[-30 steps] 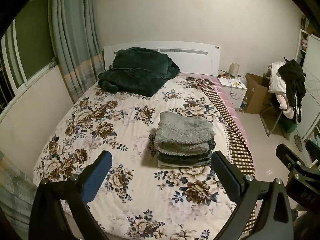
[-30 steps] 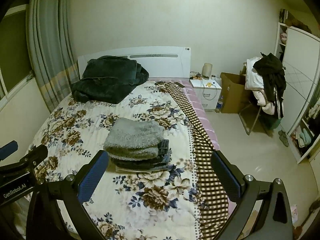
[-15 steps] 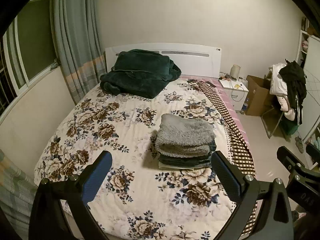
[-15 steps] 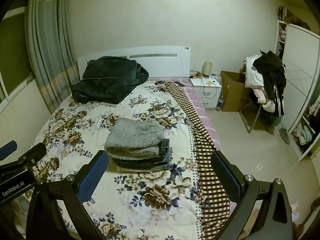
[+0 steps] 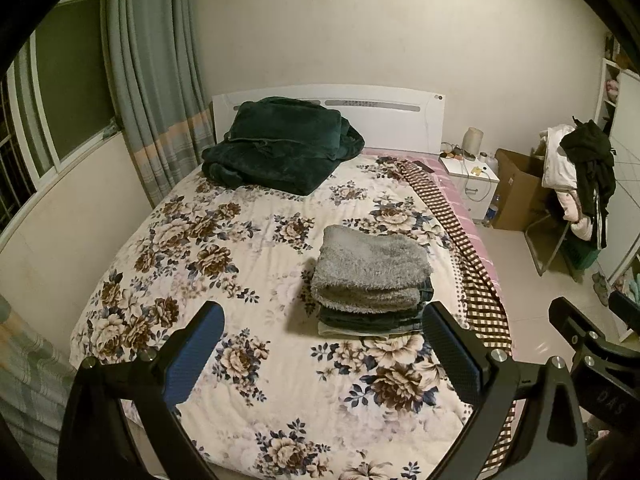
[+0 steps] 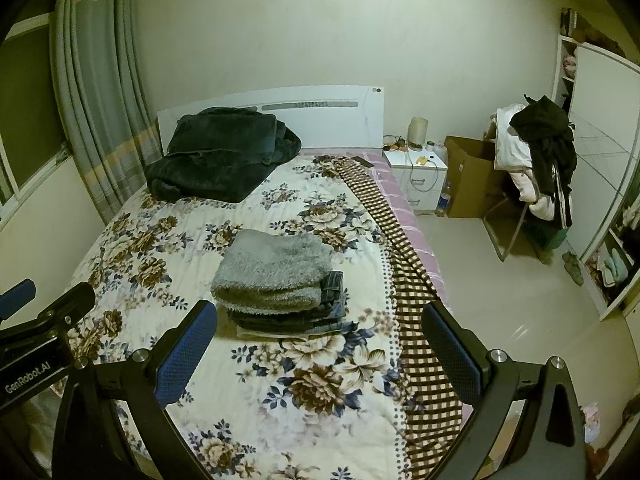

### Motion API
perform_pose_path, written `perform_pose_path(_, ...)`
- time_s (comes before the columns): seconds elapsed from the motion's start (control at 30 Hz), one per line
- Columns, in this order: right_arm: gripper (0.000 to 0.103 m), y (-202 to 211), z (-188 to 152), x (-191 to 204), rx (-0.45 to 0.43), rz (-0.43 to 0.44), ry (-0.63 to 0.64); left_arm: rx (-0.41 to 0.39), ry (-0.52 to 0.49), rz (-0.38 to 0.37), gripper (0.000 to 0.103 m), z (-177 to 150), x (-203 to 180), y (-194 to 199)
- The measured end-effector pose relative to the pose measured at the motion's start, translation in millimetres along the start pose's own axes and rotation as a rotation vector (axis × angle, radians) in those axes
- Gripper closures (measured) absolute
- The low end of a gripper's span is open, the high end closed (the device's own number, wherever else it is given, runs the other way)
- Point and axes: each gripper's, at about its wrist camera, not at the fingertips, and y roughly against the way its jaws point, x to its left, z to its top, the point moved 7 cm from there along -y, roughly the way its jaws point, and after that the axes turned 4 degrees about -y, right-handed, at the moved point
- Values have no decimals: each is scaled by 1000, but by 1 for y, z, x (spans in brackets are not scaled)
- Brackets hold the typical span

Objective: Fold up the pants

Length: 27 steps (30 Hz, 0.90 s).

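A bed (image 5: 256, 360) with a flowered cover fills most of both views, its white headboard (image 5: 400, 120) against the far wall. A curtain (image 5: 152, 92) hangs to the left. A dark green blanket (image 5: 276, 144) lies bunched near the headboard. A stack of folded pants (image 5: 370, 280) sits on the right half of the bed, a fuzzy grey pair on top and darker denim beneath. A nightstand (image 6: 416, 172) stands beside the bed, a box (image 6: 468, 176) next to it. The left gripper (image 5: 322, 354) and right gripper (image 6: 320, 354) hang above the bed's near end, apart from the stack, jaws spread wide and holding nothing.
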Motion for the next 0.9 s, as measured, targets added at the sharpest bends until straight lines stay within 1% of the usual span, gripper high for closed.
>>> perform_pose_path(0.37,0,-5,-8,-2,13,0,-5,6,5,5,2,-5,-1,2)
perform_pose_path(0.9,0,-7,-10,-7,18,0,-12,8,6,6,2,-6,-3,2)
